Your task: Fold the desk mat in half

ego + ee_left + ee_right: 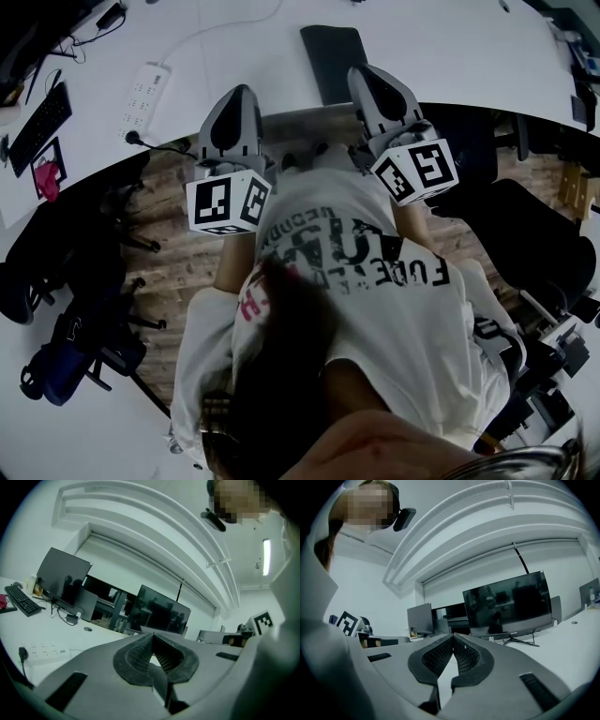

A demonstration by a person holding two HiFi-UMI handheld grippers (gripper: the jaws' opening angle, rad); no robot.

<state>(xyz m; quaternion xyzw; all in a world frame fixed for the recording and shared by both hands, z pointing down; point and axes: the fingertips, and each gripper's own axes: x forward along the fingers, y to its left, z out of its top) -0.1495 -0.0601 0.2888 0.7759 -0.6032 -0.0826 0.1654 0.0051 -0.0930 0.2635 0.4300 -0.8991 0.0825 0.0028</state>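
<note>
left hand-held gripper [151,638] and right hand-held gripper [453,637] are both clenched and empty by the counter [450,47] edge. the mat [330,58] lies flat by the right one. best to open both, then pinch one edge's corners evenly.

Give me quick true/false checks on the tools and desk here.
1. The left tool is shut, nothing between its jaws. True.
2. The right tool grips the dark rectangular desk mat. False: it is shut on nothing; the mat lies on the white desk.
3. A white power strip lies on the desk. True.
4. The black keyboard sits beside the right tool. False: it is far off on the left tool's side.
</note>
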